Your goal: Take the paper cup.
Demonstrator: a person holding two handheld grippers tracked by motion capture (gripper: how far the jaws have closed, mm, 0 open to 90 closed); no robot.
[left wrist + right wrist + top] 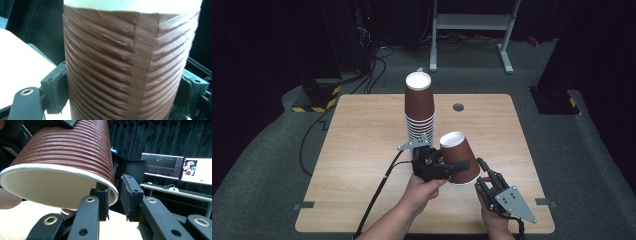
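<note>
An upturned brown cup point(459, 157) is clamped across its ribbed wall by the left gripper point(451, 169), its rim straddled by the right gripper's point(114, 197) narrowly parted jaws above bare tabletop point(362, 150).

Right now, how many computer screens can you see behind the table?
2: both sit side by side on a desk in the background, one screen on the left, the other screen right of it. Others may be hidden.

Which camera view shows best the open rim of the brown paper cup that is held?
The right gripper view: the brown paper cup is tilted, so its white rim and pale inside face the camera. The high view shows the whole cup bottom up, with its rim turned away. The left gripper view shows its ribbed wall very close.
</note>
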